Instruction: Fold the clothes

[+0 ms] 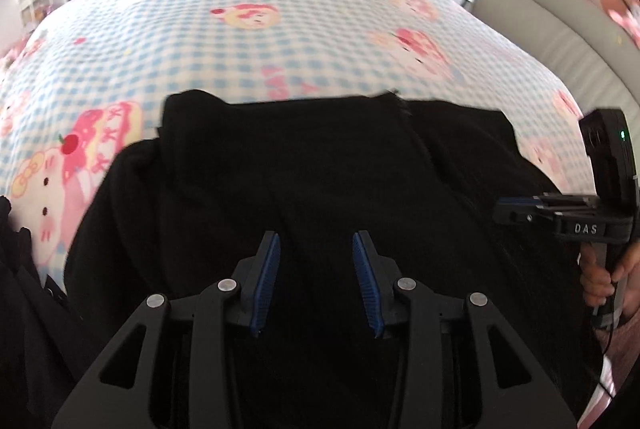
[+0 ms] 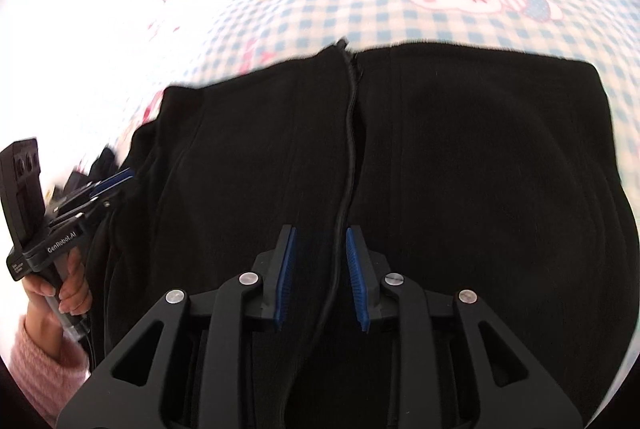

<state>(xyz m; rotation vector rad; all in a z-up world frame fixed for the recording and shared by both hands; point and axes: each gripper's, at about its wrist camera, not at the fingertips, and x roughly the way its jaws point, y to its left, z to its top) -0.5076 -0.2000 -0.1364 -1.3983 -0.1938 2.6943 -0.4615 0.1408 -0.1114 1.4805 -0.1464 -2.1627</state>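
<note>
While the left wrist view looks down over the bed, we see the black, soft fleece zip-front garment (image 1: pixel 304 165) lying across the near side of the blue-and-white checked, cartoon-printed bedspread (image 1: pixel 248 41), its far hem running straight across the middle of the bed. We judge this cloth light, limp and not slippery, thick enough to hold a crease poorly, so a pinch at a hem corner or a side seam should serve best. Our left gripper (image 1: pixel 316 241) hangs above the cloth with its blue-ribbed pads parted and nothing between them; whether its tips brush the fleece we cannot tell. At the right edge of this view the right gripper (image 1: pixel 516 207) shows side-on, held in a hand (image 1: pixel 600 277). In the right wrist view the garment fills the near half of the bed, its black zipper (image 2: pixel 350 133) running from the far hem toward us. The right gripper's pads stand a little apart astride the zipper line, pressing on nothing that we can see.
</note>
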